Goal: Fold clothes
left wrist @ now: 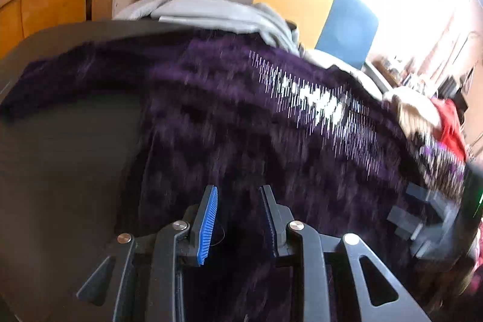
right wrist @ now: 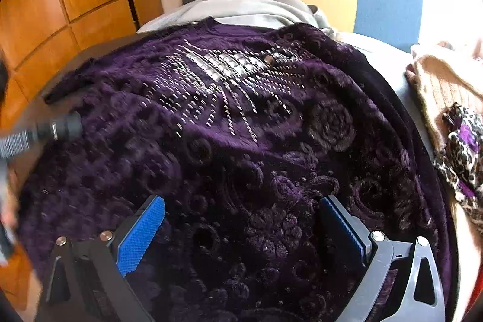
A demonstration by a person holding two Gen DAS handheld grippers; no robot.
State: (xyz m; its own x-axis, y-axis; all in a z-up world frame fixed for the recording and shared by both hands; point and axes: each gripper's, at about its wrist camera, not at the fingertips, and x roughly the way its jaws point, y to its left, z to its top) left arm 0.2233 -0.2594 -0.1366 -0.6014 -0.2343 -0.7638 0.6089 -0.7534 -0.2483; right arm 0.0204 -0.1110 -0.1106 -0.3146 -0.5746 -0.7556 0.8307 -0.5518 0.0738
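Over the blurred purple sweater [left wrist: 241, 116], left gripper [left wrist: 238, 192] and right gripper [right wrist: 241, 207] released.

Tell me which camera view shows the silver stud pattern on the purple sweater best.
The right wrist view: the stud pattern sits sharp and whole on the chest of the purple sweater, its rows fanning out from a dense centre. In the left wrist view the same studs are smeared into streaks by motion blur, so no rows can be made out.
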